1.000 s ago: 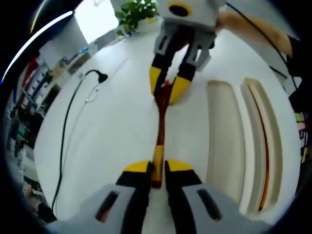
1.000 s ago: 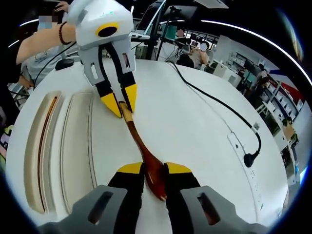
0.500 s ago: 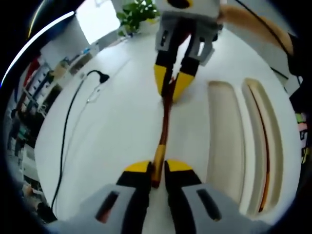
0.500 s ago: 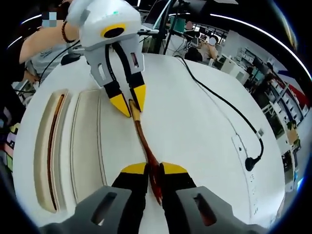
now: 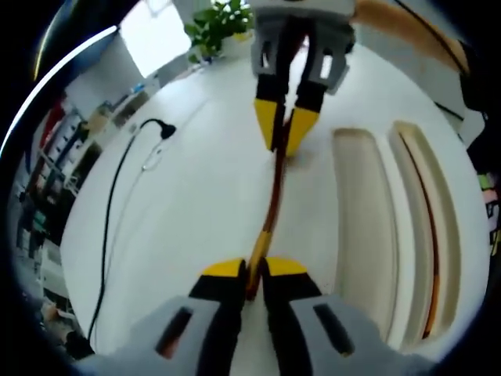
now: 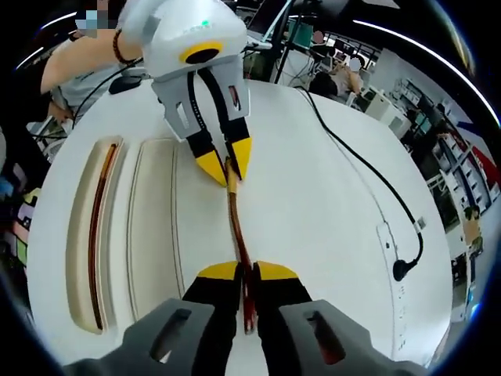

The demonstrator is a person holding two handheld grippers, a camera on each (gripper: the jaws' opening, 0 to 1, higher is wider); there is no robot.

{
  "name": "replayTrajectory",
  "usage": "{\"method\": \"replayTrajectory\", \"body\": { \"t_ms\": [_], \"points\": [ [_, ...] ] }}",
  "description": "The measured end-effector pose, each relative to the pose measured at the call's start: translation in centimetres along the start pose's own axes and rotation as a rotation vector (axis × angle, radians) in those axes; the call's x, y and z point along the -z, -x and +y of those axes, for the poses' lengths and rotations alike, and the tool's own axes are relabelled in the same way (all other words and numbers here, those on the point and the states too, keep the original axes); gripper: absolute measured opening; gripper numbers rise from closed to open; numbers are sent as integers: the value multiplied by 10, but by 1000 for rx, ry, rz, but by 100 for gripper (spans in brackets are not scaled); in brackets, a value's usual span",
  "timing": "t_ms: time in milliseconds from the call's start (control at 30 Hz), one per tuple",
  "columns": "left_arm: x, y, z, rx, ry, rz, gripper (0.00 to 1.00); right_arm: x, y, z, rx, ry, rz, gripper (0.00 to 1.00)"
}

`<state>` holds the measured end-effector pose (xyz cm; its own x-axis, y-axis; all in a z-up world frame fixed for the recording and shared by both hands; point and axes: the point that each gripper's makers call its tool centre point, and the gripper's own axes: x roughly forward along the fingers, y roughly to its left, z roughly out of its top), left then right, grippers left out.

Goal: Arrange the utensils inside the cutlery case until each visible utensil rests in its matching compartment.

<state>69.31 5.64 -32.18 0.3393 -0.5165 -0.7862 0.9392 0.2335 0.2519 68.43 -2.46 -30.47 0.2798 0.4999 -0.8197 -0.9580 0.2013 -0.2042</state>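
Rolled edge-on since a second ago, the wooden spoon (image 6: pixel 235 227) hangs over the bench (image 6: pixel 313 180) beside the cutlery case (image 6: pixel 149 227) — left gripper (image 5: pixel 254 270) and right gripper (image 6: pixel 246 272) clamp opposite ends, likely to steady it for the empty slot.

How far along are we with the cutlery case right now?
Done: one slim dark utensil already lies in the outer slot of the cutlery case. In hand: the wooden spoon is held at both ends, handle in the left gripper, bowl end in the right gripper, beside the case. Left: setting the spoon into the wider empty compartment.
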Motion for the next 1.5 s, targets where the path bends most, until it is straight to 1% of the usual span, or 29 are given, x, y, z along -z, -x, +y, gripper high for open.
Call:
{"method": "replayTrajectory", "body": {
  "t_ms": [33,100,133,233,300,333,367,467,533,633,767,833,867,900,967,1033,1067,1100,1200,1267,1367,1400,1467,1500],
  "points": [
    [0,0,0,1,-3,-1,9,0,0,1,-7,-4,1,4],
    [1,2,-4,23,-11,3,8,-1,0,-1,-8,-1,2,5],
    [1,2,-6,28,-32,9,8,0,0,3,-13,-4,0,5],
    [1,2,-9,37,-52,19,7,2,-1,7,-17,-12,-9,5],
    [1,1,-9,39,-73,21,7,3,-2,1,-11,-17,-14,6],
    [1,1,-9,42,-80,24,7,3,-2,-5,-4,-25,-21,6],
    [1,0,-9,45,-83,25,7,3,-1,-6,-8,-51,-26,6],
    [1,0,-10,49,-90,24,7,6,2,-6,1,-42,-25,7],
    [1,0,-10,49,-89,15,7,9,3,-10,8,-42,-23,7],
    [0,0,-11,52,-77,2,7,18,3,-13,21,-35,-4,8],
    [0,0,-10,56,-53,-13,7,27,4,-17,29,-37,-2,8],
    [1,1,-11,50,-54,-27,7,41,4,-18,42,-36,1,7],
    [1,1,-11,48,-55,-30,7,44,4,-18,42,-45,-25,6],
    [2,2,-9,45,-55,-34,7,42,5,-18,42,-47,-77,6],
    [1,2,-9,39,-63,-35,7,41,7,-16,41,-55,-141,6],
    [1,2,-9,41,-62,-34,7,42,7,-16,61,-62,-173,5],
    [1,3,-9,42,-58,-35,7,41,7,-16,67,-94,-197,5],
    [1,3,-8,42,-33,-42,7,41,6,-15,67,-108,-206,4],
    [2,4,-7,34,-18,-78,8,39,10,-18,87,-133,-259,4],
    [2,5,-6,22,21,-109,8,35,11,-22,123,-147,-309,3],
    [3,6,-5,16,39,-133,8,35,10,-23,144,-177,-340,3],
    [3,6,-5,13,39,-139,9,35,10,-23,146,-203,-350,3],
    [2,7,-3,3,-3,-146,8,35,10,-24,151,-295,-379,4],
    [2,6,-3,0,-6,-145,8,35,10,-24,146,-318,-384,4]
  ]
}}
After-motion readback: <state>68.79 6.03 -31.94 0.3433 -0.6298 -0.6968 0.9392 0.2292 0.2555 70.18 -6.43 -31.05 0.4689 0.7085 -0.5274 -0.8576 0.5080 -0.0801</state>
